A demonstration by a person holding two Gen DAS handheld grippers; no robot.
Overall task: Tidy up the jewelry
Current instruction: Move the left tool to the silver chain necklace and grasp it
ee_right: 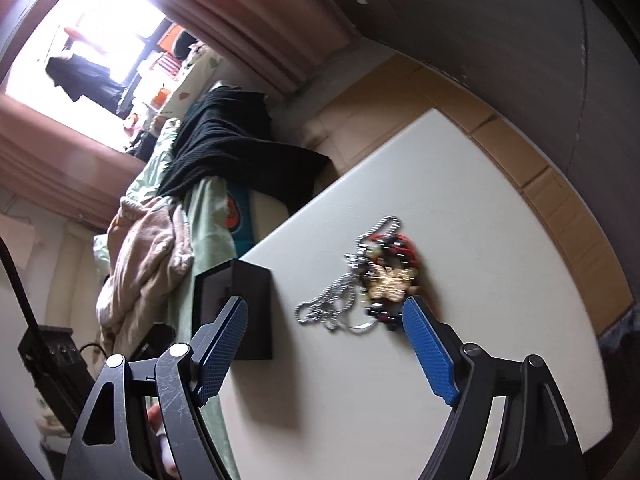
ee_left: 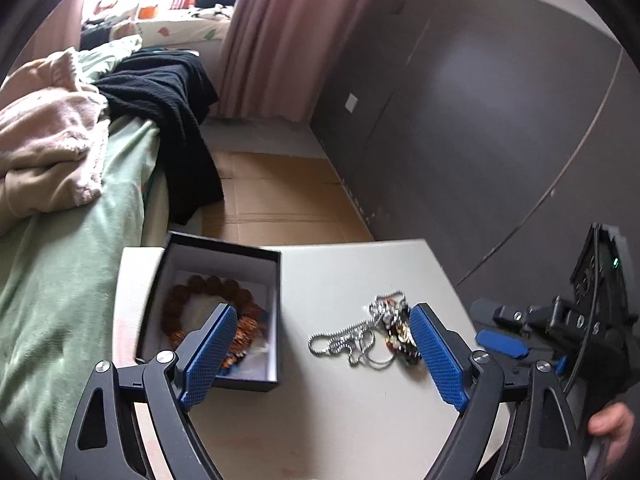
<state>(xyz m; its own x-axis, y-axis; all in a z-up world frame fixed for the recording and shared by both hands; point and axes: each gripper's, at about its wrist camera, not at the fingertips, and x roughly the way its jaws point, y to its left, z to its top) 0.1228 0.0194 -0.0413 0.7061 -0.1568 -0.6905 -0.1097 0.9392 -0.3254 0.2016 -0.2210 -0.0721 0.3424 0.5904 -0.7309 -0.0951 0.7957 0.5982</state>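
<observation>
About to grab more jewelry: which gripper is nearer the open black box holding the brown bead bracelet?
Left. The left gripper hangs with one finger over the box; the right gripper is further off, above the white table.

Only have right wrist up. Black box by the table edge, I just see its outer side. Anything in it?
Observer: Yes. Left wrist view looks into the open black box; a brown bead bracelet lies inside.
Operator: Is the left gripper holding anything?
Observer: No. The left gripper is open, nothing between its pads.
Operator: What's still loose on the table?
Observer: A tangled pile, silver chain plus dark beaded pieces, beside the box, not touching it.
Operator: Where's my right gripper?
Observer: Left wrist view shows the right gripper just right of the pile, open.
</observation>
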